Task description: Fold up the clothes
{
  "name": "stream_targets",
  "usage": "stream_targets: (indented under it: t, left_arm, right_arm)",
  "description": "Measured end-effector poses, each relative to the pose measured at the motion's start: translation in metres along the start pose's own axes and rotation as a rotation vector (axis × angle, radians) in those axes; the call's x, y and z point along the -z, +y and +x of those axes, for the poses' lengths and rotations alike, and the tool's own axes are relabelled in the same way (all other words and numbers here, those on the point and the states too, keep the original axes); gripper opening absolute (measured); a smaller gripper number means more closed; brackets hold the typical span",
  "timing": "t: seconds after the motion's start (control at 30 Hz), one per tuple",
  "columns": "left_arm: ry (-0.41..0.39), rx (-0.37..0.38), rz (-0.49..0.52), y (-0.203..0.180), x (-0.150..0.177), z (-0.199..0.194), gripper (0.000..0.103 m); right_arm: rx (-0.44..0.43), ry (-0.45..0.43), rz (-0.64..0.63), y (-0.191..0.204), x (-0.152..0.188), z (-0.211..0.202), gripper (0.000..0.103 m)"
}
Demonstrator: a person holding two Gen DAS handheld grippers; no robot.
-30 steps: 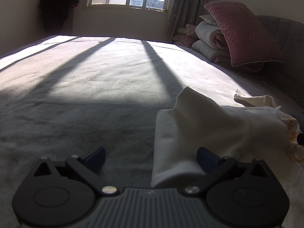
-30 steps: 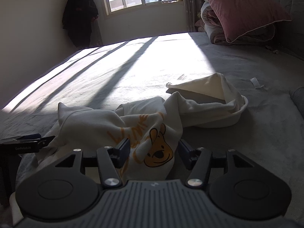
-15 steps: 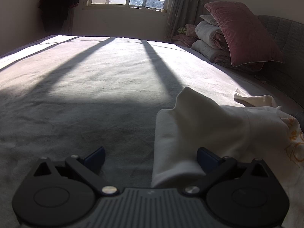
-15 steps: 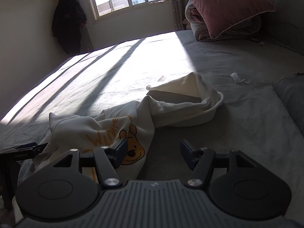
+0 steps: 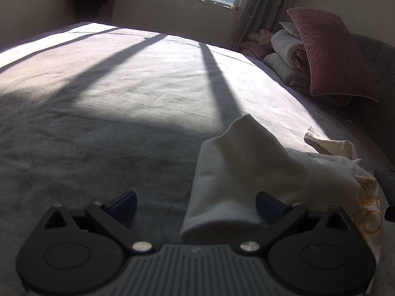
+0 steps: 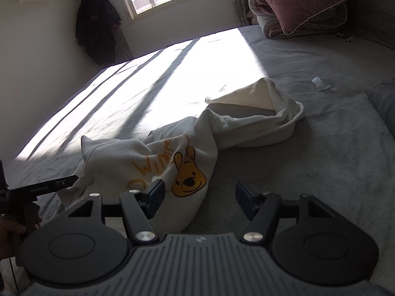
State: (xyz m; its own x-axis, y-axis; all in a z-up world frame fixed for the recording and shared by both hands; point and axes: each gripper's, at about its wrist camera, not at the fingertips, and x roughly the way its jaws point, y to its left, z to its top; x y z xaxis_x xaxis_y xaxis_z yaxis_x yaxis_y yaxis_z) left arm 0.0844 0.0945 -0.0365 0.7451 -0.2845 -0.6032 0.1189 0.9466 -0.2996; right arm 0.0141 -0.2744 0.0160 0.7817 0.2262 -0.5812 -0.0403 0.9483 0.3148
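Left wrist view: left tongs are standing wide open, low over the grey bed, with a sleeve cuff of the cream sweatshirt lying between the fingers, closer to the right one; contact with either pad is hard to judge, possibly none. Right wrist view: right tongs are also gaping open, holding nothing, hovering just over the crumpled sweatshirt, whose yellow bear print is facing up beside the left finger. Its hood is lying open further off. Pink pillow is leaning on folded quilts at the headboard.
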Motion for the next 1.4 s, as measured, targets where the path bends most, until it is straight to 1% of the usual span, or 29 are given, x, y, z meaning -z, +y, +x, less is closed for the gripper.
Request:
stream_targets:
  t: [0.17, 0.2, 0.23, 0.27, 0.3, 0.37, 0.43, 0.47, 0.5, 0.53, 0.57, 0.6, 0.7, 0.83, 1.0, 1.13, 1.3, 1.4]
  left_arm:
    - [0.029, 0.013, -0.068, 0.0, -0.002, -0.008, 0.102]
    - [0.03, 0.029, -0.09, 0.001, -0.002, -0.008, 0.102]
    - [0.032, 0.045, -0.112, 0.001, -0.001, -0.008, 0.101]
    - [0.034, 0.061, -0.134, 0.002, -0.001, -0.008, 0.096]
    - [0.035, 0.077, -0.156, 0.002, -0.001, -0.009, 0.083]
    - [0.038, 0.11, -0.2, 0.003, 0.0, -0.009, 0.068]
    - [0.035, 0.069, -0.194, 0.001, 0.0, -0.008, 0.05]
    - [0.03, 0.044, -0.194, 0.0, -0.001, -0.006, 0.031]
    - [0.026, 0.018, -0.193, -0.001, -0.002, -0.005, 0.025]
    - [0.017, 0.024, -0.206, 0.0, -0.004, -0.003, 0.023]
    - [0.009, 0.03, -0.22, 0.001, -0.005, -0.002, 0.016]
    - [-0.003, 0.029, -0.211, -0.001, -0.008, -0.003, 0.012]
    - [-0.038, 0.023, -0.184, -0.005, -0.016, -0.006, 0.01]
    - [-0.098, 0.004, -0.165, -0.006, -0.024, -0.017, 0.01]
    - [-0.172, -0.091, -0.103, -0.005, -0.03, -0.032, 0.009]
    - [-0.226, -0.148, -0.08, 0.004, -0.034, -0.041, 0.009]
    - [-0.267, -0.209, -0.124, 0.024, -0.039, -0.043, 0.009]
    - [-0.247, -0.24, -0.131, 0.034, -0.041, -0.038, 0.009]
  right_arm:
    - [-0.012, -0.01, -0.005, 0.01, -0.003, 0.004, 0.067]
    - [-0.013, -0.013, -0.01, 0.013, -0.004, 0.004, 0.067]
    - [-0.01, -0.017, -0.015, 0.014, -0.004, 0.006, 0.067]
    - [-0.007, -0.02, -0.019, 0.016, -0.003, 0.007, 0.067]
    - [-0.004, -0.022, -0.023, 0.017, -0.003, 0.008, 0.067]
    - [0.006, -0.023, -0.024, 0.018, -0.001, 0.012, 0.067]
    - [0.02, -0.023, -0.024, 0.019, 0.0, 0.016, 0.067]
    - [0.026, -0.026, -0.023, 0.019, 0.001, 0.017, 0.067]
    - [0.032, -0.031, -0.022, 0.02, 0.001, 0.018, 0.067]
    - [0.035, -0.039, -0.022, 0.02, 0.001, 0.018, 0.067]
    - [0.039, -0.048, -0.025, 0.021, 0.0, 0.018, 0.067]
    - [0.041, -0.056, -0.03, 0.022, 0.0, 0.018, 0.067]
    - [0.047, -0.087, -0.045, 0.025, -0.001, 0.017, 0.067]
    - [0.043, -0.114, -0.058, 0.03, -0.002, 0.018, 0.067]
    - [0.026, -0.12, -0.065, 0.035, -0.001, 0.02, 0.067]
    - [0.018, -0.114, -0.064, 0.036, -0.001, 0.021, 0.067]
    - [0.015, -0.097, -0.055, 0.036, 0.0, 0.025, 0.067]
    - [0.01, -0.073, -0.044, 0.036, 0.004, 0.029, 0.067]
